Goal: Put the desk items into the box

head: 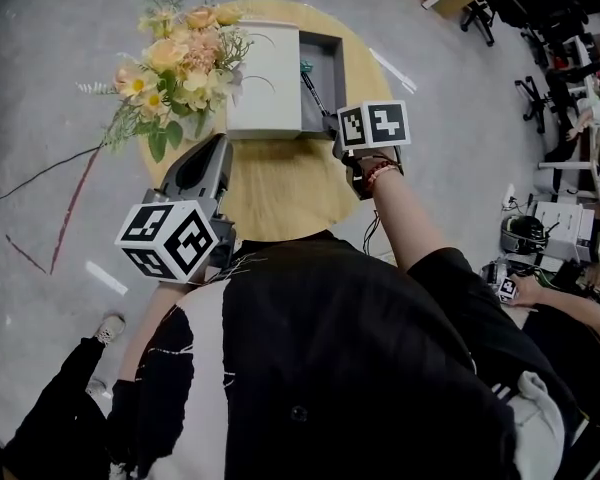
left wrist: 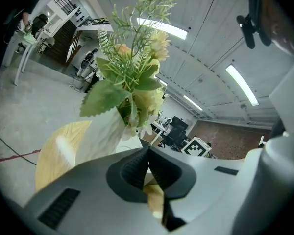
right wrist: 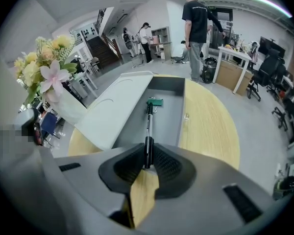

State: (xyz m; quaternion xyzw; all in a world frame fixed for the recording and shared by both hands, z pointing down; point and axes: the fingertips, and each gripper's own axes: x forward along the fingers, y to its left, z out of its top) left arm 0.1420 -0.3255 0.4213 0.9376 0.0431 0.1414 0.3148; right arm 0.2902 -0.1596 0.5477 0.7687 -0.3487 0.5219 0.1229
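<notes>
Pinching the near end of a slim black pen (right wrist: 148, 126), the right tool (right wrist: 146, 166) has its jaws drawn narrow on the barrel; the pen juts away from the pads toward the far side, its tip over the open grey box (right wrist: 172, 84) and close to a green binder clip (right wrist: 155, 102) lying inside; I judge the pen light, stiff and smooth, apt to swivel when held by one end, so a hold nearer its middle would steady it; the box's white lid (right wrist: 112, 106) lies open to the left on the round wooden desk (right wrist: 210, 126); the left tool (left wrist: 148, 173), jaws together on nothing, hangs at the near left by a white vase (left wrist: 103, 136) of flowers (left wrist: 137, 77).
</notes>
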